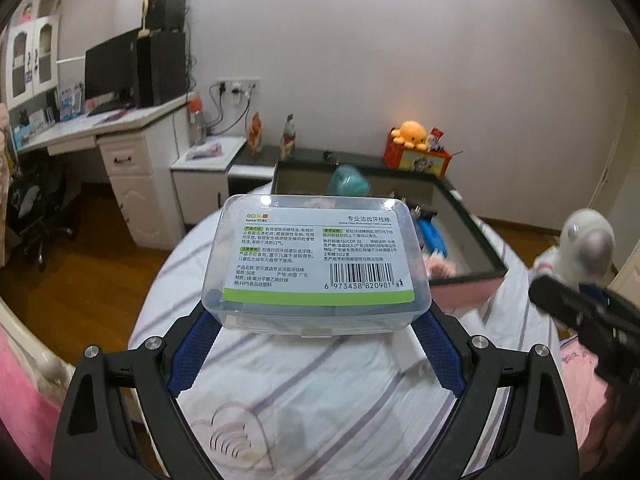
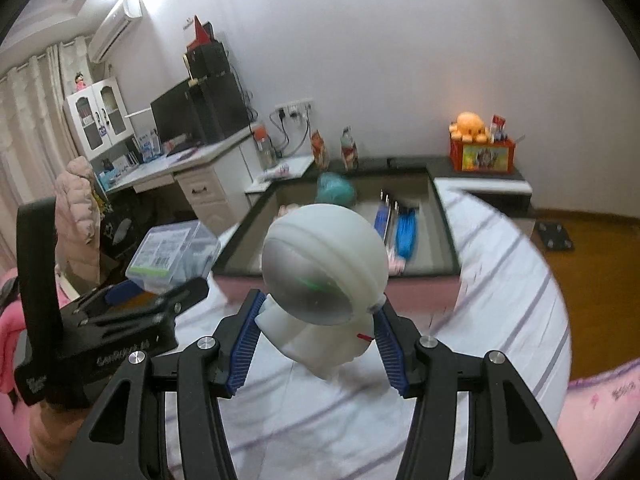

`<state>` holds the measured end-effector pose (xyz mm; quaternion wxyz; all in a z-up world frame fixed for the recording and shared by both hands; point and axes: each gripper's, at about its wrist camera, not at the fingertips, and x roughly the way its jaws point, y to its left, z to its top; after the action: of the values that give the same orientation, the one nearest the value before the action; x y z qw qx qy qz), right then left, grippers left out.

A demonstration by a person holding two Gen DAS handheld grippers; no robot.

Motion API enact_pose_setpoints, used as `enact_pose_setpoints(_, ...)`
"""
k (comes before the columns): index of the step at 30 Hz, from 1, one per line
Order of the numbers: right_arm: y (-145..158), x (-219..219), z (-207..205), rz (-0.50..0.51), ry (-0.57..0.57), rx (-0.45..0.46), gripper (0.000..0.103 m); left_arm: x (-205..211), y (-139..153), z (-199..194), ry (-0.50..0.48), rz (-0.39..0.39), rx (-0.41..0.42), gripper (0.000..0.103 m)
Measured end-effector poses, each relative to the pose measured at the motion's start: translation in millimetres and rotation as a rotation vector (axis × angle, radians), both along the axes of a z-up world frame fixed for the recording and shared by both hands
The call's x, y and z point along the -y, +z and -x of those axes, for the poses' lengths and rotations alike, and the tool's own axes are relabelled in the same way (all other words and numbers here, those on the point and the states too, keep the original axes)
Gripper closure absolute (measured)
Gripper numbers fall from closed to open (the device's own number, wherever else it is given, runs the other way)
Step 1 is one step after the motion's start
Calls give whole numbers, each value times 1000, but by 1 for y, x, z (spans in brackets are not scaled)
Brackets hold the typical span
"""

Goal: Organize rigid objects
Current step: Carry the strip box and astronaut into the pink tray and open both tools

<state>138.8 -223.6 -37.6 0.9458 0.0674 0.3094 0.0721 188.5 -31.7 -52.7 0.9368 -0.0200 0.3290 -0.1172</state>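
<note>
Both hands are up over the bed [image 1: 320, 380], its white sheet crossed with pale purple stripes. In the left wrist view, the left gripper [image 1: 318, 316] sits at the bottom centre of the frame with its blue-padded fingers [image 1: 192, 356] spread wide and clamped on the two short ends of a clear plastic box [image 1: 316, 264], held with its printed label and barcode facing up. The box fills the middle of that frame, off the sheet. The same box shows at centre left of the right wrist view, gripped in front of a puffy pink sleeve. In the right wrist view the right gripper [image 2: 318, 320] rises from the bottom centre, its fingers [image 2: 244, 344] partly closed and pressed against the lower body of a white astronaut figure [image 2: 324, 264], whose round helmet and grey visor tip toward the camera. That figure appears blurred at the right edge of the left wrist view, above the dark body of the right gripper. Beyond both held things, in the middle of each frame, lies an open dark-rimmed tray [image 2: 444, 220] on the bed, with a teal ball [image 2: 336, 188] at its far end and some blue sticks [image 2: 406, 230] along its right side. An orange plush octopus [image 2: 468, 124] tops a red box [image 2: 482, 156] at upper right.
</note>
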Motion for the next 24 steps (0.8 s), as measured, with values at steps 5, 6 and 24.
enact_pose_setpoints(5, 25, 14, -33, 21, -9, 33, 48, 13, 16, -26, -22, 4, 30, 10)
enact_pose_setpoints(6, 27, 17, -44, 25, -11, 30, 48, 16, 17, -33, -29, 7, 28, 10)
enact_pose_setpoints(24, -37, 50, -163, 7, -22, -205, 48, 79, -33, -123, -88, -46, -78, 10)
